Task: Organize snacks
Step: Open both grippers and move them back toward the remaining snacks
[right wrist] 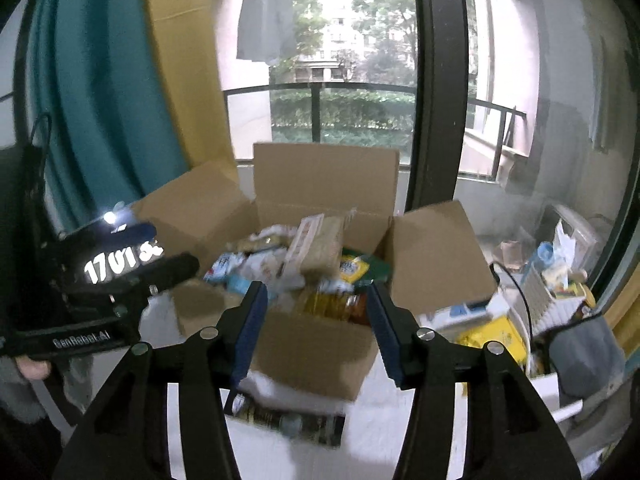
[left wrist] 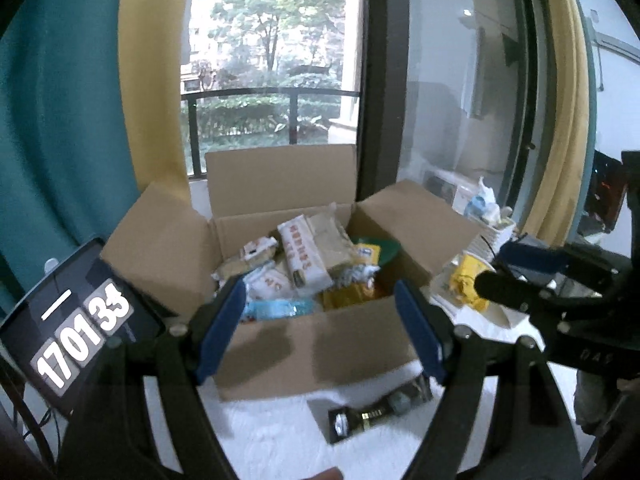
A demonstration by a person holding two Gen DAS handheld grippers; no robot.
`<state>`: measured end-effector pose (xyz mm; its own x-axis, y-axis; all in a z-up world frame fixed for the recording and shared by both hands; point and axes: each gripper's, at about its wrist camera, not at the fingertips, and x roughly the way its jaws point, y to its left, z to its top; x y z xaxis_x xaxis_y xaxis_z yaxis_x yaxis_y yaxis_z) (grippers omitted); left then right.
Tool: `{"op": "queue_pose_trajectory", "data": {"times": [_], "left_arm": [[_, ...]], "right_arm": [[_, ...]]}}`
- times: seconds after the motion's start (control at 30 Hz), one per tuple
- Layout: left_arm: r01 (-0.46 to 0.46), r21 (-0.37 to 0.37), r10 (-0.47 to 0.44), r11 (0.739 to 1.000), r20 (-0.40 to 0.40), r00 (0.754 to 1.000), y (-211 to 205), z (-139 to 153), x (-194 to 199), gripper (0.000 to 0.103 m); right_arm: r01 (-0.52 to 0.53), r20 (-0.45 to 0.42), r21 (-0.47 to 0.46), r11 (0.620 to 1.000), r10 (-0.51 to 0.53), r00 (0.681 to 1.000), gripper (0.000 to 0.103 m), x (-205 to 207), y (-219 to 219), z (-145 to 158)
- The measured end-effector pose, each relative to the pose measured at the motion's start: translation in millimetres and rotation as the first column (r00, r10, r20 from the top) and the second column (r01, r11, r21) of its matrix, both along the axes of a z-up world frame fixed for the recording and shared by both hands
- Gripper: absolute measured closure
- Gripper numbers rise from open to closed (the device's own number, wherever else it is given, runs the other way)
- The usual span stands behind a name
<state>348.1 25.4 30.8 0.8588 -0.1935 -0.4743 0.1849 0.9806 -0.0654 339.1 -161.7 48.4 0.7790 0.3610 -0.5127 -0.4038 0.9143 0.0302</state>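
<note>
While both tools wait in front of it, an open cardboard box point(left wrist: 316, 344) sits at the centre of a white table point(left wrist: 272, 440), flaps spread wide, with snack packets heaped inside. Topmost is a long white packet with red lettering point(left wrist: 302, 258) lying across a tan wrapper; at its 7 o'clock lies a pale blue packet point(left wrist: 276, 307), and at its 3 o'clock a green and yellow pack point(left wrist: 374, 251) leans on the right wall. Outside the box, at 6 o'clock from its front wall, a dark flat packet point(left wrist: 376, 410) lies on the table. At the box's 3 o'clock a yellow packet point(left wrist: 470, 286) rests among white wrappers.

The left gripper point(left wrist: 320, 328) hangs just short of the front wall, blue pads spread wide, holding nothing. The right gripper point(right wrist: 316, 326) is likewise spread and empty in its own view; from the left camera it shows at 3 o'clock, near the yellow packet.

Further out, a tablet showing a clock point(left wrist: 76, 328) stands at 9 o'clock, a rack of small items point(right wrist: 556, 280) at 3 o'clock, and beyond, at 12 o'clock, are teal and yellow curtains and a balcony window.

Judging from this, loose packets outside the box remain to be gathered. A good pick probably means lowering the pads astride a packet's narrow width, closing gently so the contents do not crush, then clearing the raised flaps on the way in.
</note>
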Motion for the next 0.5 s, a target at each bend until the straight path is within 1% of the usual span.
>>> {"op": "queue_pose_trajectory", "data": {"times": [0.27,0.5], "left_arm": [[0.000,0.016,0.001,1.000,-0.016,1.000,-4,-12,-50,0.025],[-0.013,0.009,0.014,1.000,-0.053,0.999,1,-33,-100,0.024]], "right_arm": [[-0.022,-0.036,0.024,0.999,0.023,0.999,0.047,-51,-15,-20],[-0.038,-0.082,0.043,0.998,0.042,0.996,0.047,-94,-24,-44]]}}
